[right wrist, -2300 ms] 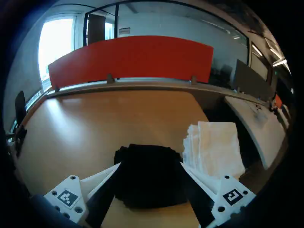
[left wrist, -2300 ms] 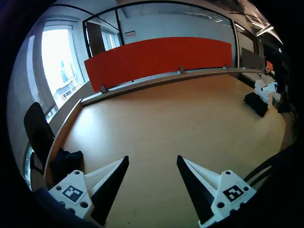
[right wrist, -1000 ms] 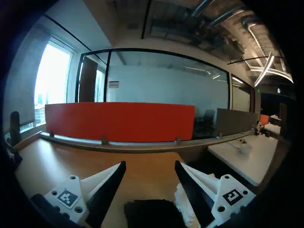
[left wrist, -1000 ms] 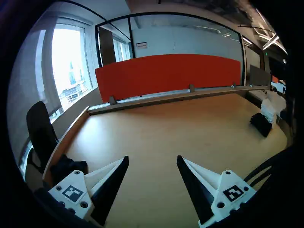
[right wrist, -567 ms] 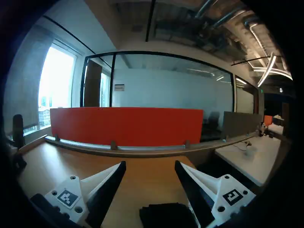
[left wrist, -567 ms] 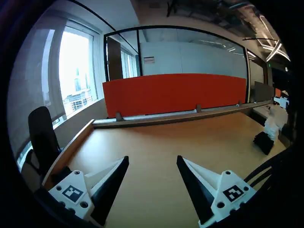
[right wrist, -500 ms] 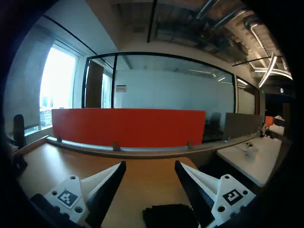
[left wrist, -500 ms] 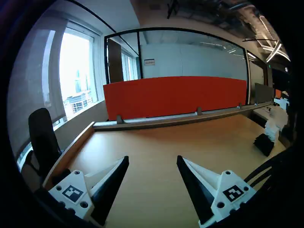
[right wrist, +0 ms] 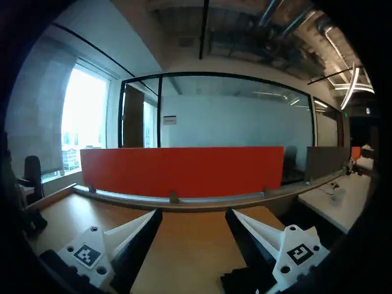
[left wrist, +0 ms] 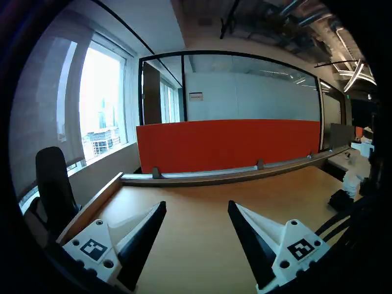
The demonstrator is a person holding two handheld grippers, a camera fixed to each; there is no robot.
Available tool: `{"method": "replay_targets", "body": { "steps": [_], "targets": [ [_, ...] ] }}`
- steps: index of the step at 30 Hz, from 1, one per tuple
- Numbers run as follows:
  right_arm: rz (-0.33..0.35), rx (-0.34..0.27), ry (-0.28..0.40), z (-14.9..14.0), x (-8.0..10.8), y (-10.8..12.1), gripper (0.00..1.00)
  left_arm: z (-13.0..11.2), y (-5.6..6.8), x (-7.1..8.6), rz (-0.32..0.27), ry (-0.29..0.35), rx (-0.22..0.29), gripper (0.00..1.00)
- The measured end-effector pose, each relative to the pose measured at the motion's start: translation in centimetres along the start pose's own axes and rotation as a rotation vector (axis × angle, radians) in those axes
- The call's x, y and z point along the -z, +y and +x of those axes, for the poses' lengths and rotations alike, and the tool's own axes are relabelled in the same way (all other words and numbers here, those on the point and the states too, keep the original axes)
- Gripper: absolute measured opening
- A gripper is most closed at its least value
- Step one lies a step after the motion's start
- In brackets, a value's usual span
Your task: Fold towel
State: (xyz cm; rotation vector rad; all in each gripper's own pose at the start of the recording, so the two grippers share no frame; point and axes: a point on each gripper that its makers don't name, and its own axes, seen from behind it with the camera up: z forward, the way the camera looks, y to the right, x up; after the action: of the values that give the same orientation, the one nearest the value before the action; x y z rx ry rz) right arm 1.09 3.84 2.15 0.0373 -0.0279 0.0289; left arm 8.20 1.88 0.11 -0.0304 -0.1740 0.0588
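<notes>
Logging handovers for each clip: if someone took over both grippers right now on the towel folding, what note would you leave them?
Left gripper: open, empty, over the wooden table.
Right gripper: open, empty; the dark towel lies just below its fingers, ungripped.
In the left gripper view the dark towel sits near the table's right edge beside a white stack.
Done: the dark towel looks like a compact folded pile, though little shows.
Left: no towel is spread or held; probably fetch the next one.
</notes>
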Motion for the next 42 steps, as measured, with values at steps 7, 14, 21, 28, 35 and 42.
{"method": "replay_targets", "body": {
  "steps": [7,14,21,28,35,42],
  "targets": [
    [0.018,-0.004,0.012,0.5,-0.6,-3.4,1.00,1.1,-0.2,-0.7,-0.007,0.031,0.017,0.94],
    [0.029,-0.006,0.003,0.0,-0.7,-5.1,1.00,1.5,-0.3,-1.0,-0.007,0.049,0.021,0.93],
    [0.026,-0.022,0.006,0.6,-0.6,-5.7,0.99,1.6,-0.6,-1.0,0.002,0.064,0.035,0.93],
    [0.017,-0.023,0.008,0.9,-0.4,-6.3,0.99,1.4,-0.9,-1.0,0.010,0.082,0.033,0.93],
    [0.015,-0.010,0.003,0.7,0.0,-7.4,0.99,0.1,-1.3,-0.9,0.019,0.099,0.033,0.93],
    [0.017,0.005,0.008,0.5,0.7,-8.5,1.00,-1.9,-1.9,-1.1,0.026,0.128,0.028,0.93]
  ]
}}
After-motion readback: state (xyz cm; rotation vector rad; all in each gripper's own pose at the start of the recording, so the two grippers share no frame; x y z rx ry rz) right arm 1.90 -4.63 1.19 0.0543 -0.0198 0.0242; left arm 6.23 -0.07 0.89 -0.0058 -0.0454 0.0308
